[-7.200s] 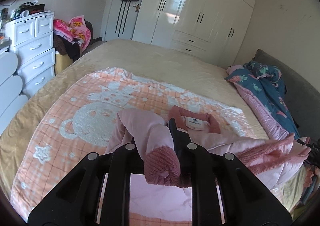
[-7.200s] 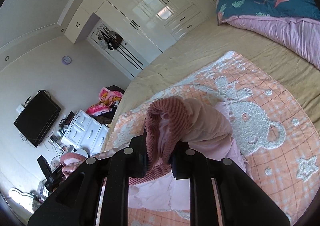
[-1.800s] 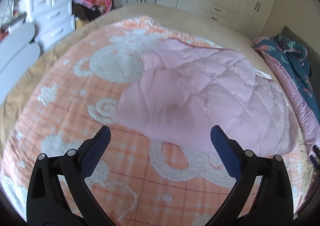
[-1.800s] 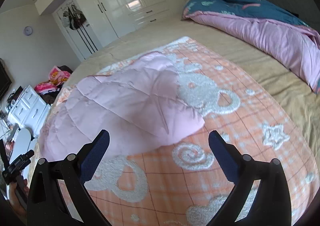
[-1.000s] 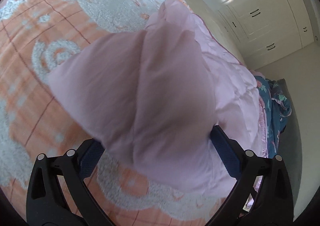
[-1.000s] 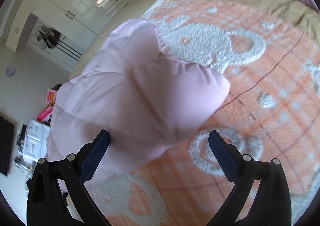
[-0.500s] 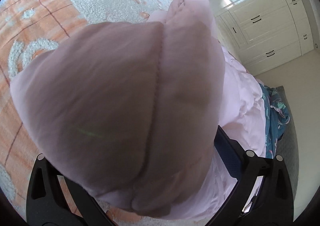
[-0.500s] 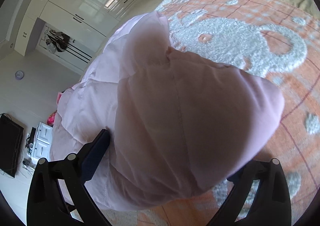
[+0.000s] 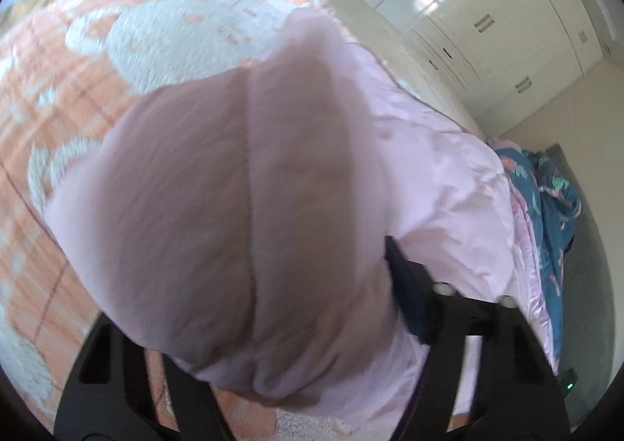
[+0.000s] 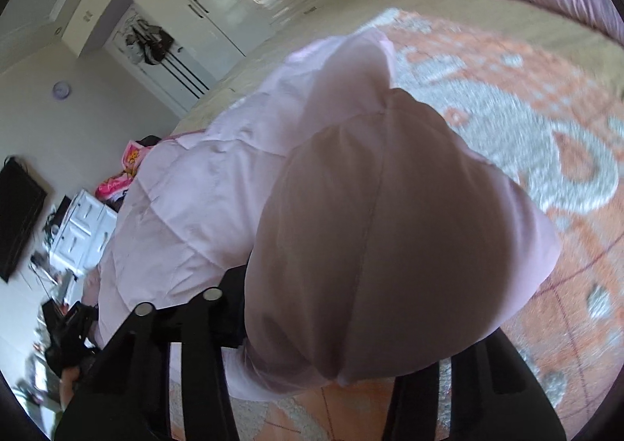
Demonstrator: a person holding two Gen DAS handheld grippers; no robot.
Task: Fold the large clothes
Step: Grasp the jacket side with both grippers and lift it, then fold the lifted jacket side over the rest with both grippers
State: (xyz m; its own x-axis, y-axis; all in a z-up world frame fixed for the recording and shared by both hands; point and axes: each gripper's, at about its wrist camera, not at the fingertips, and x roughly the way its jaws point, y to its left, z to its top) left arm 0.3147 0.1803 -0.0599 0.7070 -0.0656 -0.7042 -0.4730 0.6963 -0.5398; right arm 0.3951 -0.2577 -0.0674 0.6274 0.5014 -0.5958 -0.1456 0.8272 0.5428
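Here the pink jacket (image 9: 241, 215) bulges between each hand-held gripper's fingers; whether they clamp it, I cannot tell.

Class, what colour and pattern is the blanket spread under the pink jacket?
Orange-peach check with white bear and star motifs on the blanket; the right wrist view shows it best.

Pale pink quilted jacket (image 9: 241, 207); orange-checked blanket (image 10: 553, 144) with white bears; teal floral duvet (image 9: 553, 199) far right.
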